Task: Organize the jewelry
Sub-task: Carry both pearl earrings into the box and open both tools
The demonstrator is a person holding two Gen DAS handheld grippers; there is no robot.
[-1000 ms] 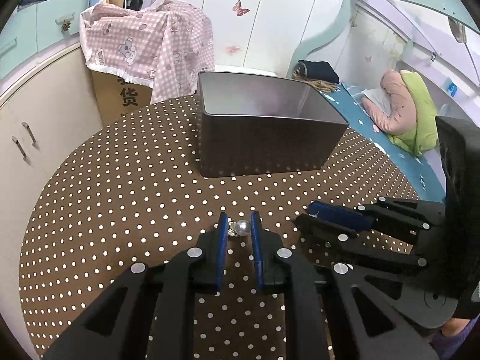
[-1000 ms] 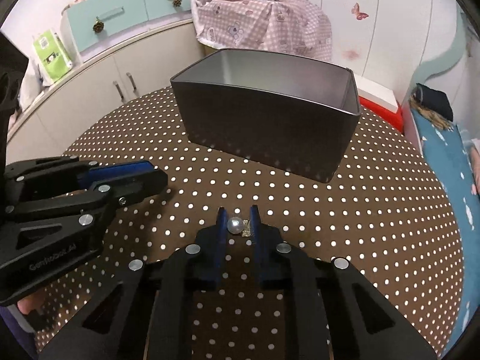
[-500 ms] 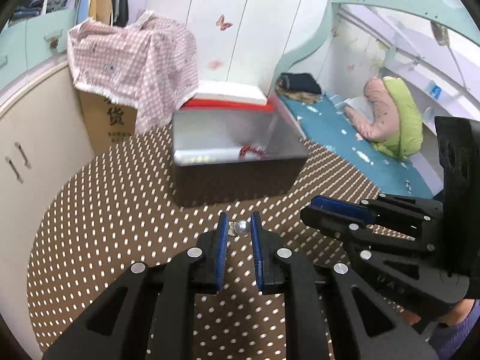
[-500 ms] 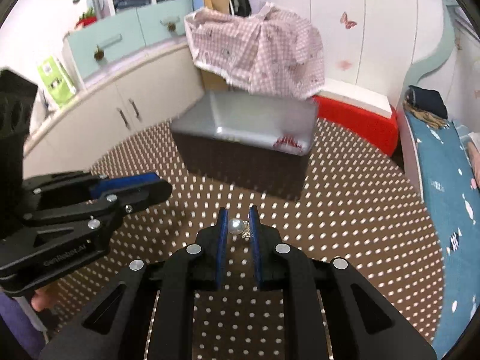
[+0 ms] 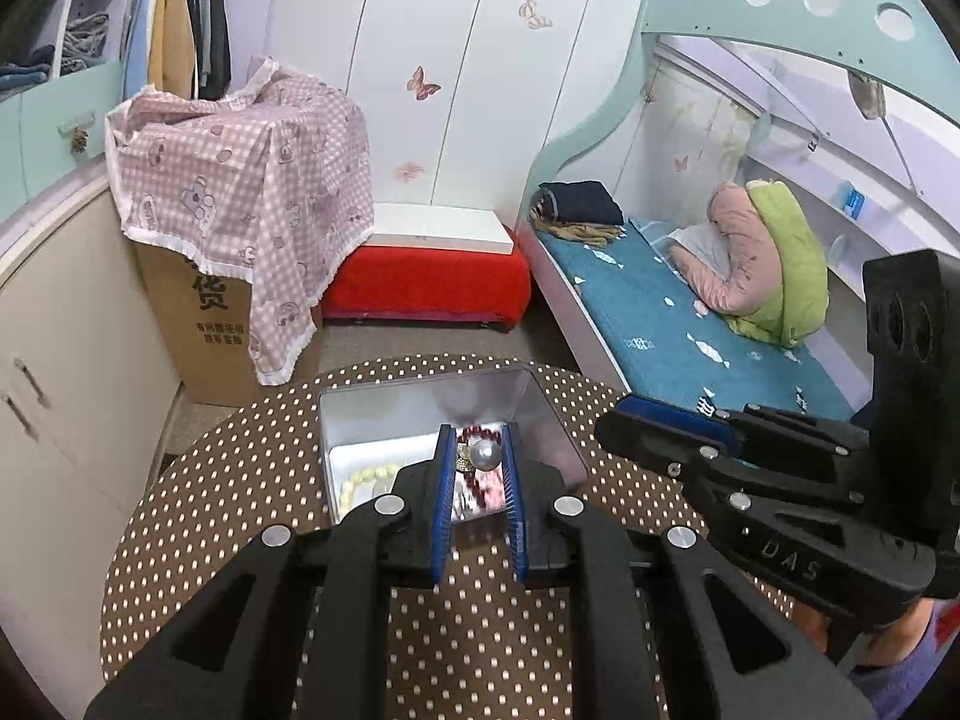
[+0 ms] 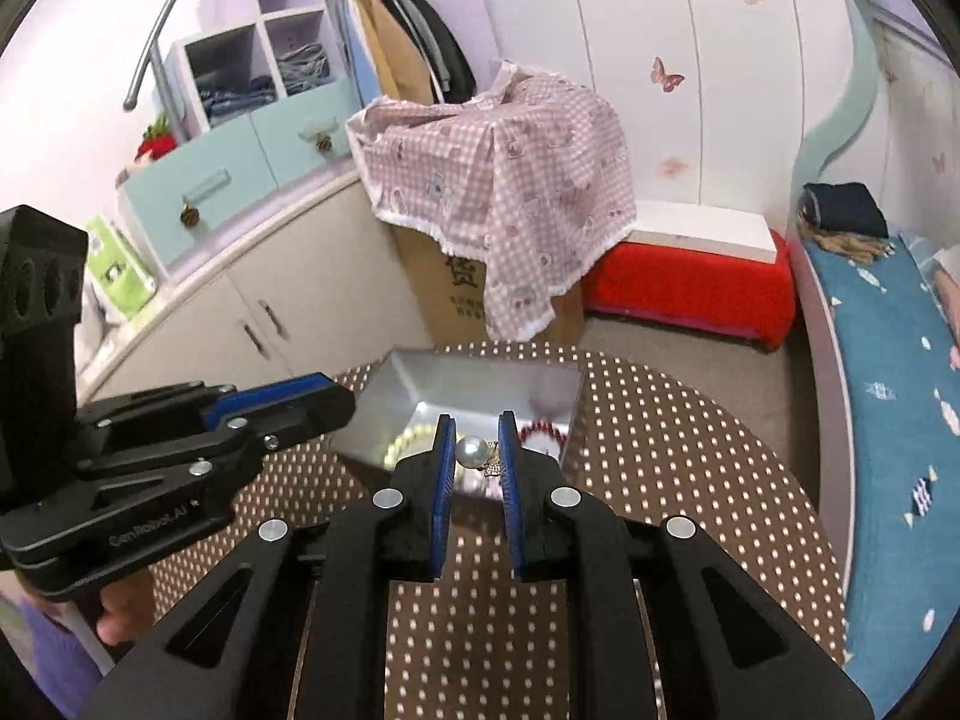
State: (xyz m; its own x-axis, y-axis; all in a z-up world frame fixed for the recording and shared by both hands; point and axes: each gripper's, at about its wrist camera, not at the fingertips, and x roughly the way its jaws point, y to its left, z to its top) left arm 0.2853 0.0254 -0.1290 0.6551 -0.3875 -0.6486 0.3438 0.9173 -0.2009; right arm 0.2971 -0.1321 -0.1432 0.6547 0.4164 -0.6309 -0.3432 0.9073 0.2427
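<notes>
While both claws hang above the round brown table with white polka dots (image 5: 252,492), each pinches a small pearl earring. The left gripper (image 5: 478,456) has its blue pads pressed onto a silvery pearl earring with a gold setting (image 5: 483,455) — held over the open rectangular metal tin (image 5: 360,414) at the table's far side. The right gripper (image 6: 474,450) clamps a white pearl earring with a gold fitting (image 6: 471,451) above the same tin (image 6: 396,402). Inside lie a pale yellow bead bracelet (image 6: 403,441) on the left and a dark red bead bracelet (image 6: 543,433) on the right.
</notes>
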